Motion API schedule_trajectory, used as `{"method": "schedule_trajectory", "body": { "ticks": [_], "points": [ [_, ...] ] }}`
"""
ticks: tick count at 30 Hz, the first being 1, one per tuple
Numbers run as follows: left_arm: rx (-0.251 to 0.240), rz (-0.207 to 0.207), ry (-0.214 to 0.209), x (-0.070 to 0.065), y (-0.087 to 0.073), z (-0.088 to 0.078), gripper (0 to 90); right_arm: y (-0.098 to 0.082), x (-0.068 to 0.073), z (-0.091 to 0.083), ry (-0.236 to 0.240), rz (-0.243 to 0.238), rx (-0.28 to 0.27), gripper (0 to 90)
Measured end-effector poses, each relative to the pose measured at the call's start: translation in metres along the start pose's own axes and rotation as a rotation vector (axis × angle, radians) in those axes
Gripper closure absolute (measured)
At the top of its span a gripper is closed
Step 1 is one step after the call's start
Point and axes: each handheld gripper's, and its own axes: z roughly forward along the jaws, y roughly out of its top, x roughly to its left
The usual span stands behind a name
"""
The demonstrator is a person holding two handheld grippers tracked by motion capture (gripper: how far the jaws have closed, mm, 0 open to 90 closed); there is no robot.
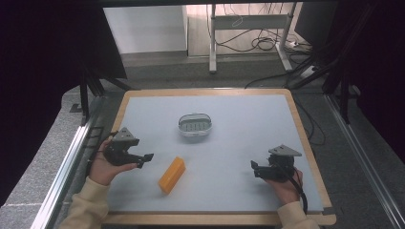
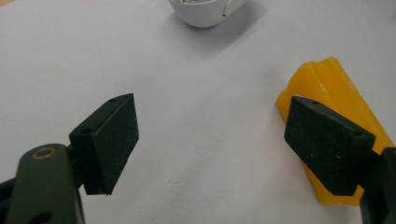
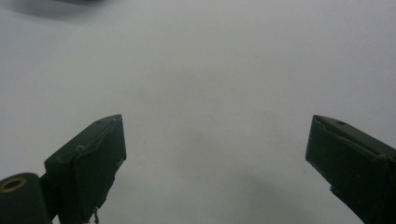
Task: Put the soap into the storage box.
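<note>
High view: the orange wedge-shaped plastic block (image 1: 172, 174) lies lower centre on the grey table mat (image 1: 239, 138). Left gripper (image 1: 145, 159) hovers beside it with jaws apart; an off-centre close could shove it sideways. Right gripper (image 1: 253, 168), lower right, gapes empty.

A lab recording bay, we'd say.
We see a wood-edged grey-topped bench (image 1: 143, 102), black curtains (image 1: 33, 57), loose cables on the grey carpet floor (image 1: 260, 44), and metal desk legs (image 1: 212, 38).
</note>
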Motion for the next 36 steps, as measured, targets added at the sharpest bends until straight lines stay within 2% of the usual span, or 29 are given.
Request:
{"method": "schedule_trajectory", "body": {
  "ticks": [5,9,15,20,29,36],
  "points": [
    [0.008,0.007,0.006,-0.005,0.000,0.002,18.2,-0.001,-0.002,-0.009,-0.015,-0.009,-0.040,7.6],
    [0.013,0.006,0.004,-0.007,0.001,0.004,18.4,-0.003,-0.004,-0.011,-0.035,-0.018,-0.046,8.2],
    [0.000,-0.017,0.011,-0.005,0.000,-0.002,22.5,-0.004,-0.005,-0.014,-0.043,-0.011,-0.062,10.1],
    [0.003,-0.033,0.004,-0.006,0.002,-0.006,25.5,-0.004,-0.005,-0.013,-0.048,-0.005,-0.059,10.2],
    [0.025,-0.031,-0.002,-0.009,0.004,-0.010,29.9,-0.005,-0.006,-0.013,-0.046,-0.002,-0.050,10.7],
    [0.046,-0.005,-0.026,-0.018,0.010,-0.012,30.4,-0.006,-0.006,-0.012,-0.042,-0.005,-0.040,10.7]
  ]
}}
